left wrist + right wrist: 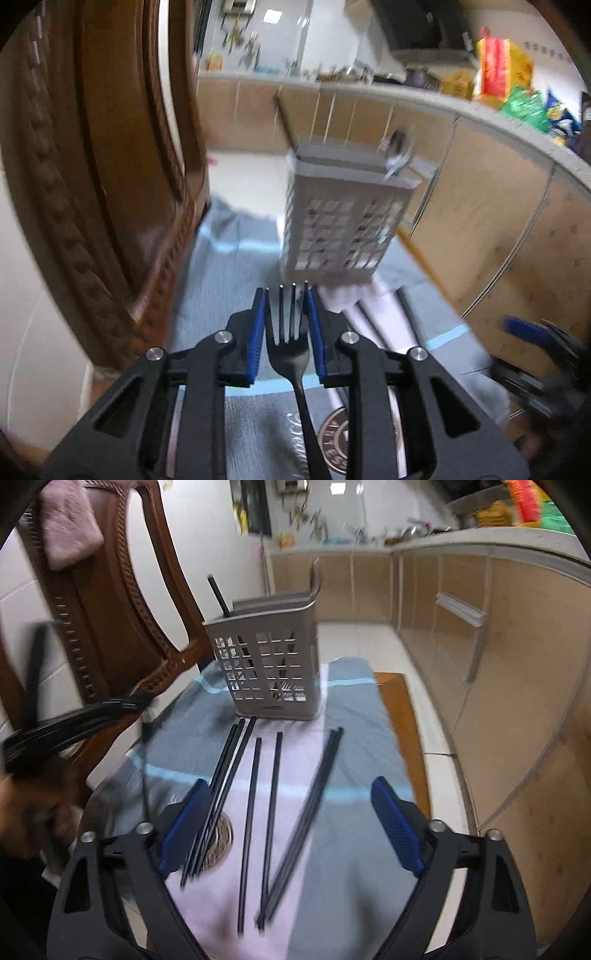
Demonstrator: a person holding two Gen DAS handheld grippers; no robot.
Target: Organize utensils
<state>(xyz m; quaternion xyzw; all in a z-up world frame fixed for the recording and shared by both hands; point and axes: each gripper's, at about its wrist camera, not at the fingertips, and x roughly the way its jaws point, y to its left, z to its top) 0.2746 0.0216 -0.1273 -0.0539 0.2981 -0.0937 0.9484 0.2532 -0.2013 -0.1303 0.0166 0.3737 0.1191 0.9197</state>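
The left gripper (pixel 286 295) is clenched on a black fork (pixel 291 354), tines pointing forward past the blue pads, handle running back toward the holder's hand. The grey slotted caddy (pixel 343 218) stands upright on the blue-grey cloth (pixel 218 273) just beyond the tines, slightly to their right; a spoon (pixel 399 151) and a dark stick already poke out of its top. So the fork's long axis points roughly at the caddy's near wall, not down into its mouth, and I'd judge it must be lifted and tipped upright before it can drop in. The right gripper (pixel 291 823) hangs released, jaws wide, over several black chopsticks (pixel 273 805) lying loose on the cloth, their lengths running near-to-far toward the caddy (pixel 266 664). The left hand is the nearer to the caddy
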